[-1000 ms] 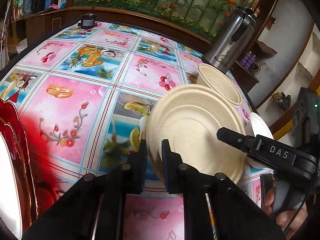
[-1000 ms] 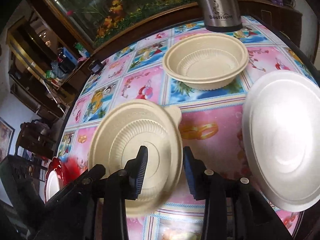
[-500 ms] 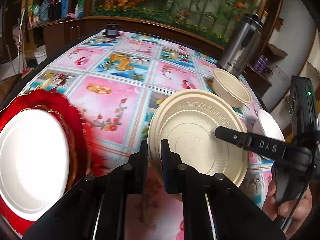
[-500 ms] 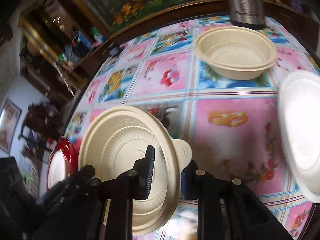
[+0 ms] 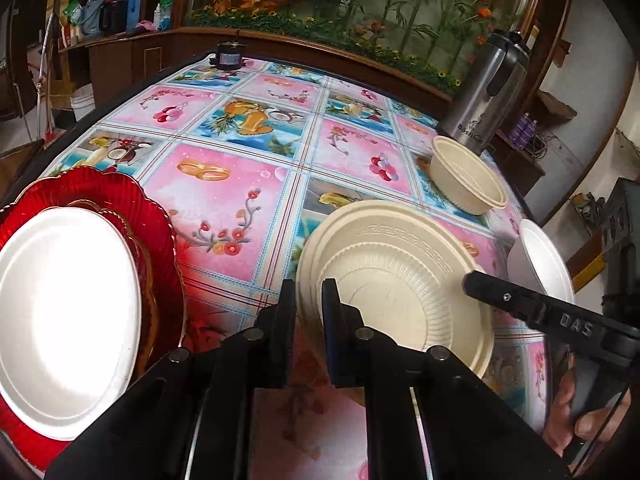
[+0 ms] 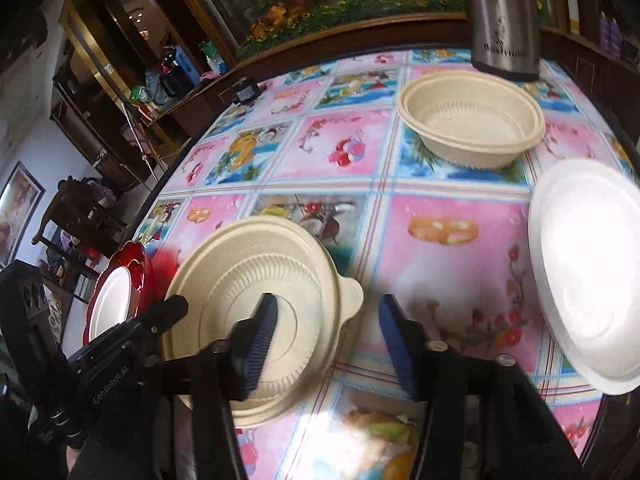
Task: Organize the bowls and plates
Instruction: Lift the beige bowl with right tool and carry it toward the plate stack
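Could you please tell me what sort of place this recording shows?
Probably a home dining room: a table under a patterned tablecloth, a steel thermos, and cluttered wooden shelves beside it.

A lived-in home dining room. A round table (image 5: 248, 184) wears a glossy pink-and-blue fruit-print cloth. At its far edge stands a steel thermos jug (image 5: 486, 88). Behind runs a long planted aquarium (image 5: 360, 4) in dark wood; cluttered wooden shelves (image 6: 120, 92) and a framed picture (image 6: 18, 212) fill the left.
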